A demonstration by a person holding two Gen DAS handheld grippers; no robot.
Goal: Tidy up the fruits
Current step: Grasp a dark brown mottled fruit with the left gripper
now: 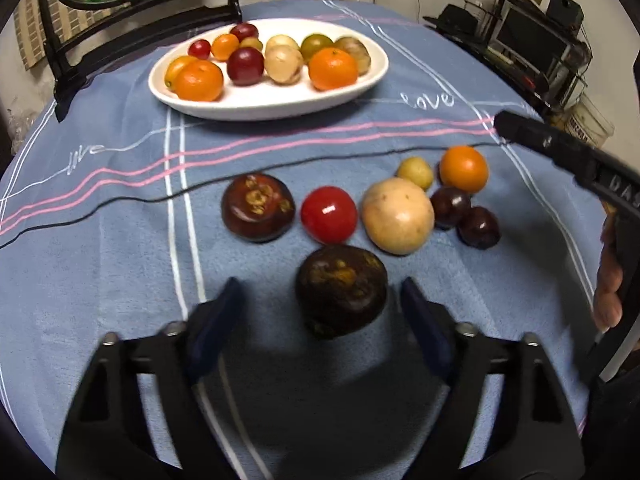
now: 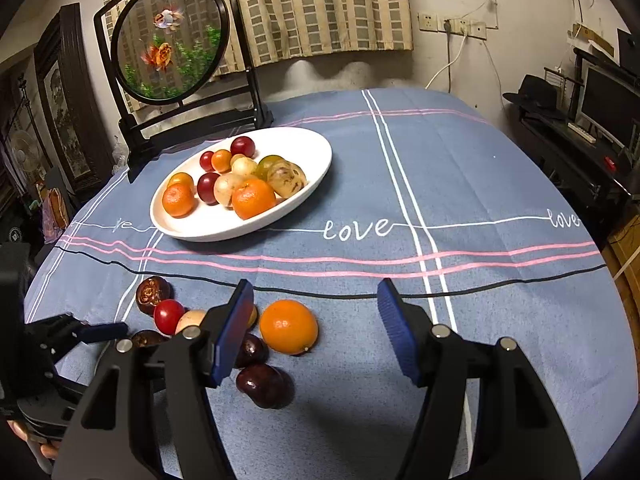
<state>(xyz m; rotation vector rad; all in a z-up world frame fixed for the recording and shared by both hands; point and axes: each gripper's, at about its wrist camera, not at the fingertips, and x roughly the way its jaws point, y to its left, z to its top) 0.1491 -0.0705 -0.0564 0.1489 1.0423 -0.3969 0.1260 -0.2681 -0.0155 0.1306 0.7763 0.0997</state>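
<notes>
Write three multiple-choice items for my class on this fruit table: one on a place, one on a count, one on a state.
1. Where is the plate?
A. on the cloth, in front of the screen
B. on a chair
C. on the floor

2. How many oranges lie off the plate?
A. none
B. one
C. three

3. How does the left tool stand at the nearest brown fruit?
A. shut on it
B. open, with the fruit between its fingers
C. far from it

Answers:
1 A: the plate rests on the cloth before the screen's stand.
2 B: a single orange lies among the loose fruit.
3 B: gaps show on both sides of the fruit.
</notes>
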